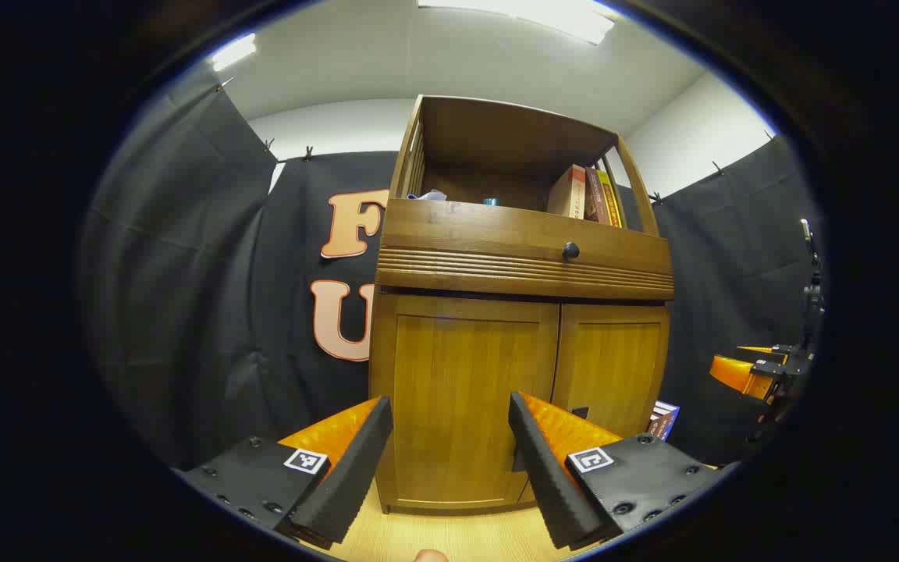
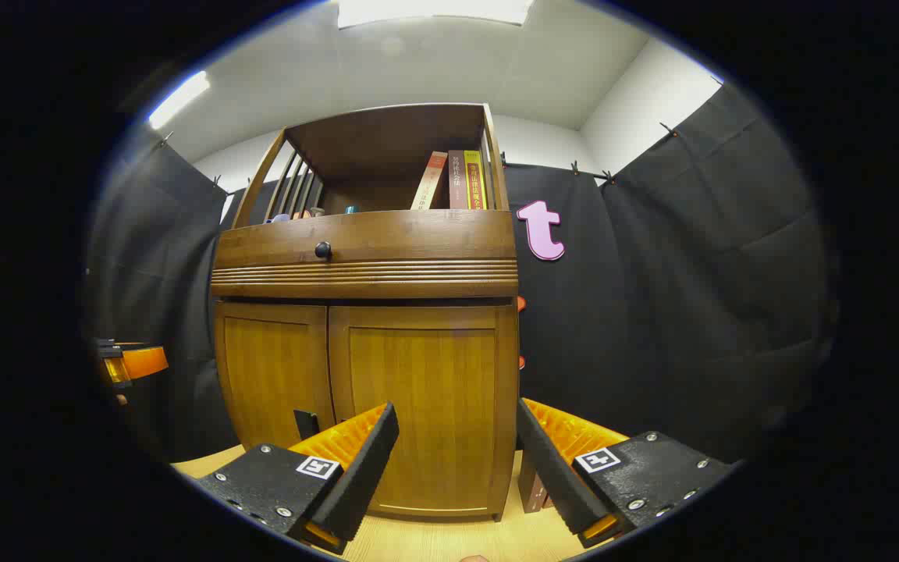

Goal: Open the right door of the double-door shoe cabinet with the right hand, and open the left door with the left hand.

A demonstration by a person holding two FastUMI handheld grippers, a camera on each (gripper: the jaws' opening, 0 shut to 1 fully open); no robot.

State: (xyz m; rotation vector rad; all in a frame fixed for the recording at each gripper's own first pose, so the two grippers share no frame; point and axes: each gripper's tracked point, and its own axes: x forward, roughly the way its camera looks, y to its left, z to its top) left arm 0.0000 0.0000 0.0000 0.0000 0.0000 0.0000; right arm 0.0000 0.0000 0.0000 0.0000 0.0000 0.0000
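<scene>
The wooden shoe cabinet stands ahead with both lower doors closed. In the left gripper view my left gripper is open, its fingers framing the left door; the right door lies beyond. A small dark handle shows low on the right door near the seam. In the right gripper view my right gripper is open in front of the right door, a short way off. The left door carries a dark handle near its lower edge. Neither gripper touches the cabinet.
A drawer with a black knob sits above the doors, and an open shelf holds books. Black cloth walls surround the cabinet. The floor is light wood. More books lean at the cabinet's right foot. The other gripper hovers far right.
</scene>
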